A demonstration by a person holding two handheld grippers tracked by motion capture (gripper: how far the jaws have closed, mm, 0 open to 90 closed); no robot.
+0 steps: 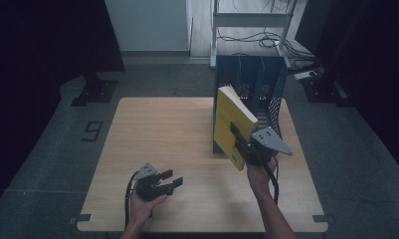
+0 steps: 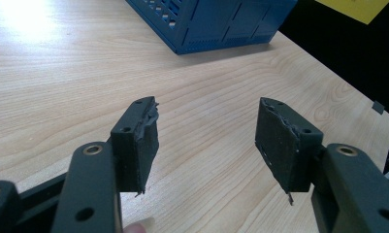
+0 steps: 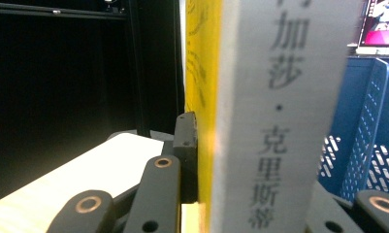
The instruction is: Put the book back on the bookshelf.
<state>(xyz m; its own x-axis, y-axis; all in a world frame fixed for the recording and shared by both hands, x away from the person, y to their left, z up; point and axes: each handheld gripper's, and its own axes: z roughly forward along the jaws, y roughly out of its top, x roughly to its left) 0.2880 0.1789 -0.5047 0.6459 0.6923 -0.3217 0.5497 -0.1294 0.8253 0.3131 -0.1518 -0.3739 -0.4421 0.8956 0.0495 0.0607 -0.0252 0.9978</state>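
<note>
A thick yellow book (image 1: 232,124) with a white spine (image 3: 284,116) stands tilted above the table, clamped near its lower end by my right gripper (image 1: 247,144). The left pad (image 3: 188,155) of that gripper presses on the yellow cover; the other pad is hidden behind the spine. The book hangs just in front of a blue mesh file organiser (image 1: 259,84) with upright slots. My left gripper (image 1: 172,181) rests low over the table's front left part, jaws open and nothing between its pads (image 2: 143,145). The organiser's corner (image 2: 216,24) lies ahead of it.
The wooden table (image 1: 162,134) has bare room to the left of the organiser. A white frame with cables (image 1: 251,22) stands on the floor behind the table. Dark curtains flank both sides.
</note>
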